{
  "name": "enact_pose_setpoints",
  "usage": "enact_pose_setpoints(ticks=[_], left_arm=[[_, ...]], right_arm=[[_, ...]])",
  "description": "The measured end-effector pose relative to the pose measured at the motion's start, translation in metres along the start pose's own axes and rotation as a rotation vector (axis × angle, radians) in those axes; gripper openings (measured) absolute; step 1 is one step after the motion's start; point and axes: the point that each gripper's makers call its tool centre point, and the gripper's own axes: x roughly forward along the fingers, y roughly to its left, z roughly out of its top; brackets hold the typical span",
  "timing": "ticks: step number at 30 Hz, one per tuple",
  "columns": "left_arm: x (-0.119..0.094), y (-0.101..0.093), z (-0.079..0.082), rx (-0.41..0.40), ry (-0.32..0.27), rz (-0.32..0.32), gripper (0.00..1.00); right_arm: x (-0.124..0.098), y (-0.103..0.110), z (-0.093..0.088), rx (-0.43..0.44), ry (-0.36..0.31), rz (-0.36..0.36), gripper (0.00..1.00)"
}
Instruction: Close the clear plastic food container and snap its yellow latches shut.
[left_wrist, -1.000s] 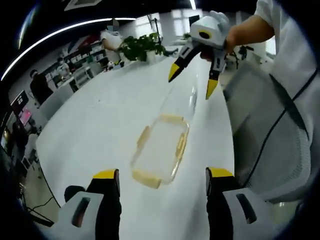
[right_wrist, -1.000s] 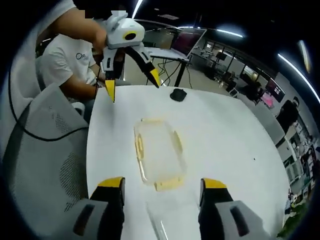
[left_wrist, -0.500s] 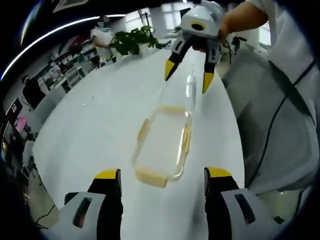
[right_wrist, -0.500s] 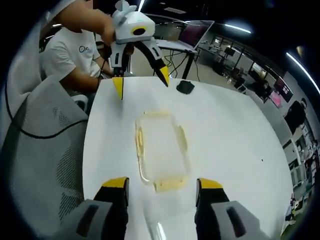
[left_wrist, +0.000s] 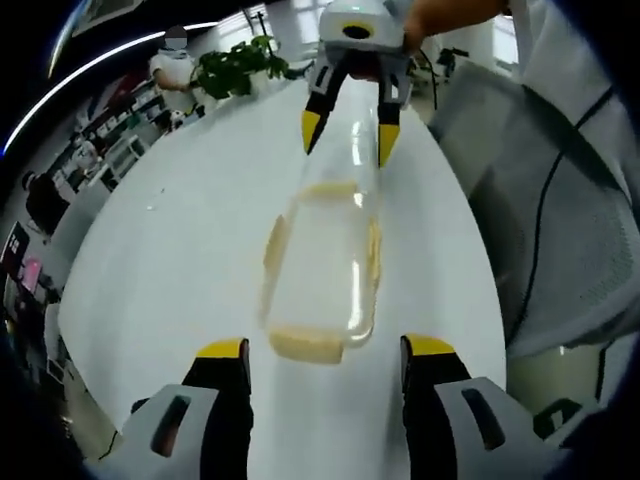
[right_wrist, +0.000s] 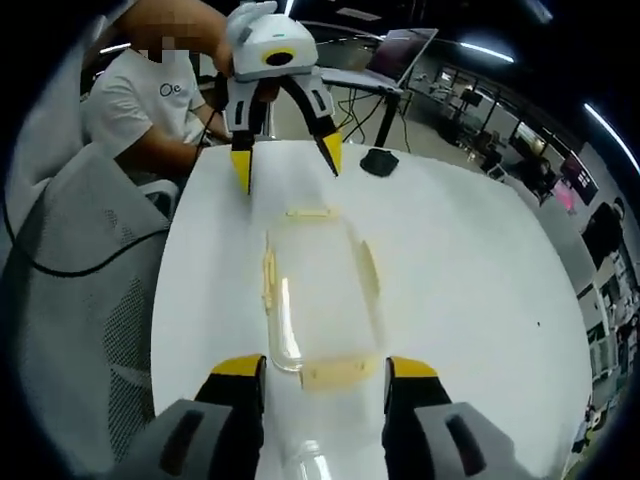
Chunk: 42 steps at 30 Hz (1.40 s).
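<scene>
A clear plastic food container (left_wrist: 322, 268) lay on the white surface (left_wrist: 170, 250), between the two grippers that faced each other along its length. In the left gripper view, the left gripper (left_wrist: 322, 350) sat at 6 o'clock with its yellow-tipped jaws spread apart and gripping nothing, the container's near yellow latch (left_wrist: 306, 345) just beyond them. The right gripper (left_wrist: 343, 128) hung at 12 o'clock over the container's far end, jaws also spread wide and empty. A potted plant (left_wrist: 232, 72) stood at 11 o'clock on the far edge of the surface.

In the right gripper view, the right gripper (right_wrist: 325, 368) stood at 6 o'clock, its jaws apart on either side of a yellow latch (right_wrist: 338, 373). The container (right_wrist: 318, 300) stretched toward 12 o'clock, where the left gripper (right_wrist: 287, 163) hovered, held by a hand. A small black object (right_wrist: 379, 161) lay at 1 o'clock. A mesh chair (right_wrist: 70, 280) stood at 9 o'clock, beside the surface (right_wrist: 470, 300).
</scene>
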Motion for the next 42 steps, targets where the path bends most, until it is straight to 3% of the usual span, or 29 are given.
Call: enact_pose_setpoints(ticks=[12, 27, 42], left_arm=[[0.012, 0.011, -0.009, 0.024, 0.035, -0.043, 0.54], [0.026, 0.01, -0.019, 0.046, 0.063, -0.099, 0.51], [0.035, 0.009, -0.023, 0.056, 0.078, -0.132, 0.47]], right_arm=[[0.013, -0.009, -0.009, -0.03, 0.036, 0.009, 0.43], [0.024, -0.006, -0.025, -0.087, 0.087, 0.058, 0.38], [0.037, -0.008, -0.03, -0.082, 0.117, 0.089, 0.41]])
